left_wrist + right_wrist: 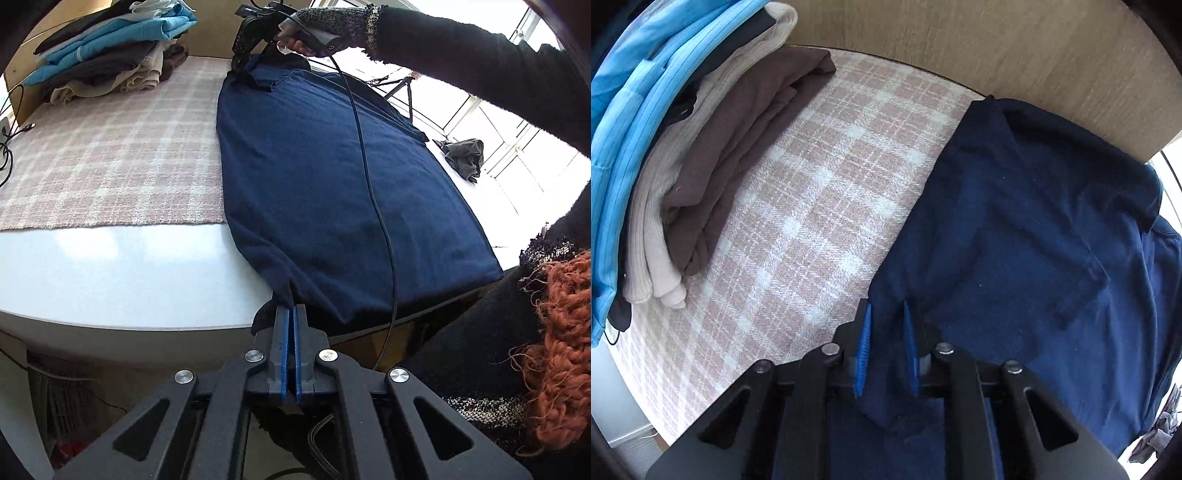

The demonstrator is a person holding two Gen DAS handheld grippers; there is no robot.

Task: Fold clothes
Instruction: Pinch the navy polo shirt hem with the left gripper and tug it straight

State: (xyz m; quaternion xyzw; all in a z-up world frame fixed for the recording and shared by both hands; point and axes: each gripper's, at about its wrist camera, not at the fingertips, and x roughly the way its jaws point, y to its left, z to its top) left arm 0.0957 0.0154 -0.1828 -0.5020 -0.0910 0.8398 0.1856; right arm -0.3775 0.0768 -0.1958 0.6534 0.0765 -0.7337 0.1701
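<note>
A navy shirt [332,177] lies spread along the table, partly on a plaid cloth [110,158]. At its near corner, by the table's front edge, my left gripper [290,308] is shut on a pinch of the fabric, which rises a little off the table. At the shirt's far end my right gripper [242,70], held by a hand in a grey knit cuff, points down onto the cloth. In the right wrist view a fold of the navy shirt [1015,240] fills the gap in my right gripper [887,317], and both blue pads [865,332] press on it.
A stack of folded clothes [110,48] [683,147] sits at the far left on the plaid cloth [812,203]. A wooden board [997,48] backs the table. A crumpled grey garment [465,157] lies at the right. A black cable [369,177] hangs across the shirt. The white table edge [110,321] runs in front.
</note>
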